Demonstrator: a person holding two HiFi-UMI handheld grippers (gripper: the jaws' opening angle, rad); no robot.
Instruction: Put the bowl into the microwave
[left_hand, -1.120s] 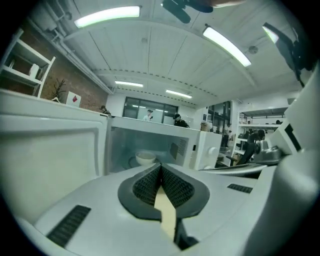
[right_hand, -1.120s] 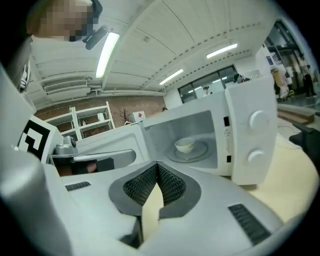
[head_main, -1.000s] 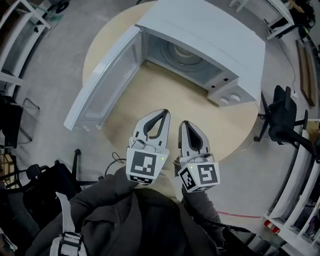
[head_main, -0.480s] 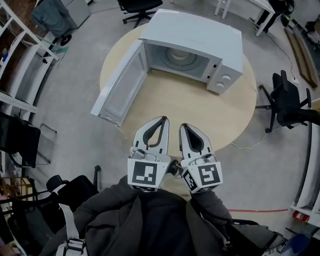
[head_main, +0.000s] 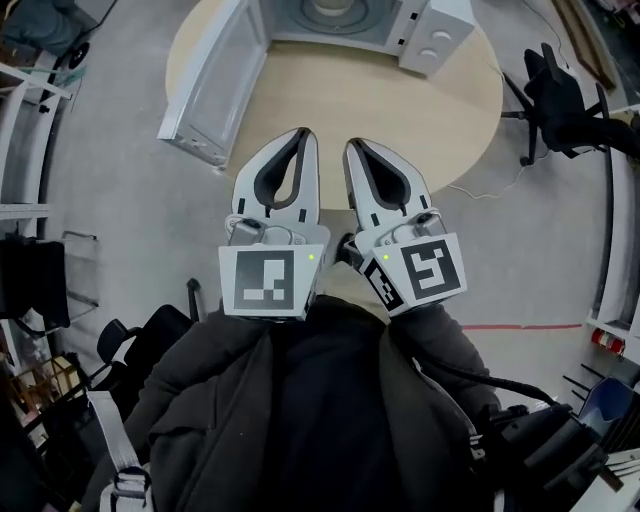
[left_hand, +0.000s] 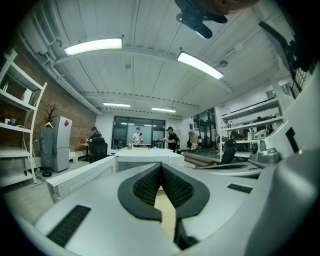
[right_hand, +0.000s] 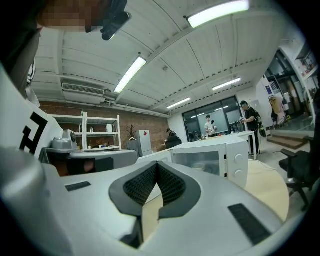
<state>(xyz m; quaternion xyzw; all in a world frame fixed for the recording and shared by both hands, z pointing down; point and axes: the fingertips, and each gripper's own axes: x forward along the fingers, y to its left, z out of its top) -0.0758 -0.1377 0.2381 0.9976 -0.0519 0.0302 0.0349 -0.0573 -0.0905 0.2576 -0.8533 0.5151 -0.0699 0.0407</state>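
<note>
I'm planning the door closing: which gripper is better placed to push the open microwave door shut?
Probably left. The left gripper is nearer the door, which hangs open on that side of the microwave; the right gripper lies farther from it. Both are shut and empty.

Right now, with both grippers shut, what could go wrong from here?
1. The microwave door stands wide open past the table edge; a passing gripper could knock it.
2. A thin cable trails off the table to the floor; a foot might snag it.
3. The left gripper and right gripper are shut, empty; they must open before any grasp.
</note>
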